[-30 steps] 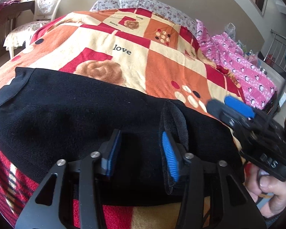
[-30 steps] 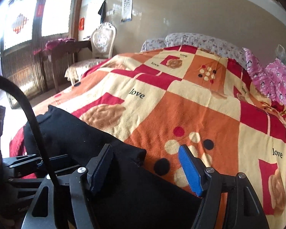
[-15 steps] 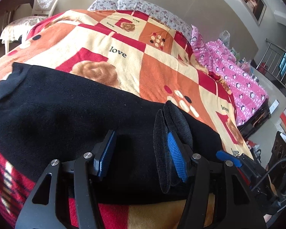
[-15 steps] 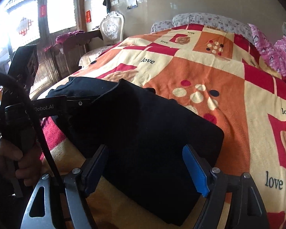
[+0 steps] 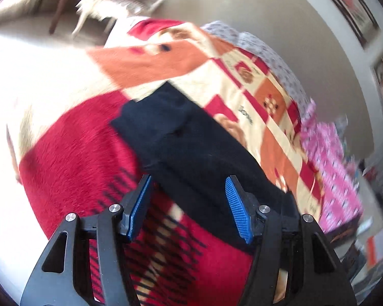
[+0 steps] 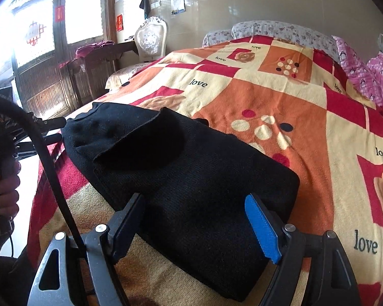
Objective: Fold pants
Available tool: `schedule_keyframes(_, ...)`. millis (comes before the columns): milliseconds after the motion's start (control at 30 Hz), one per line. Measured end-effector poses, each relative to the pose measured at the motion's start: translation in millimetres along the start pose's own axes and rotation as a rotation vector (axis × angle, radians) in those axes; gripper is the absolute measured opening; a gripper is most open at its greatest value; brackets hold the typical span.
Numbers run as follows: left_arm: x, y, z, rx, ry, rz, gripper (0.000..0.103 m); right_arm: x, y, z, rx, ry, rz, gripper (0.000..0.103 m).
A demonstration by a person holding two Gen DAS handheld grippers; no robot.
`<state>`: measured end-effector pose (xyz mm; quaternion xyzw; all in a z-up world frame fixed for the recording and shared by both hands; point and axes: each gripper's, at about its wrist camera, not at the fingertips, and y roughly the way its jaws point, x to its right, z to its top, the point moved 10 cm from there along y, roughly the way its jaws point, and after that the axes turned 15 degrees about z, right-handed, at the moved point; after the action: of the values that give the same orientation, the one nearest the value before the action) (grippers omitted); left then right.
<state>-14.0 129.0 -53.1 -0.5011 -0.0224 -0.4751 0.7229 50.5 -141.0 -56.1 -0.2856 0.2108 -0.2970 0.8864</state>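
A bed covered by a patchwork blanket [image 6: 288, 107] of orange, cream and red squares fills both wrist views. On it lie black knit pants [image 6: 191, 168], already doubled over into a long band with one flap laid across the top.

At the far left of the right wrist view, a person's hand [image 6: 2, 191] holds the handle of the left gripper [image 5: 189, 204], just beside the far end of the band. In that gripper's own blurred view, its two blue pads stand apart and have just been opening; nothing is pinched between them. The band begins under the right-hand pad and runs away up and to the left, so its long axis leads off from this gripper at a slant. The red, dark-striped part of the blanket lies under the left-hand pad.

Further right, the right gripper [image 6: 191, 227] hovers over the near, rounded end of the band. Its jaws are spread wide and have also just been opening; the cloth shows between the pads, but neither pad presses on it. From here the band stretches away up and to the left, toward the left gripper.

Judging from this, each gripper is close to one end of the band. The next fold most likely brings one short end along the long axis onto the other, and the right gripper looks better lined up with its end.

At the far right lies pink patterned bedding [image 6: 370, 76].
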Motion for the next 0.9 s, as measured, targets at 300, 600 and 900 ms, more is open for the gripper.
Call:
schedule_keyframes(300,-16,-6,7,-0.023,-0.146,-0.023,0.059,0,0,0,0.000,0.000,0.000,0.078)
schedule_keyframes(600,-24,6,23,-0.184,-0.435,-0.106,0.063,0,0,-1,-0.002,-0.005,-0.005,0.079)
schedule_keyframes(900,-21,11,36,-0.109,-0.395,-0.153,0.064,0,0,0,-0.002,-0.007,-0.008,0.079)
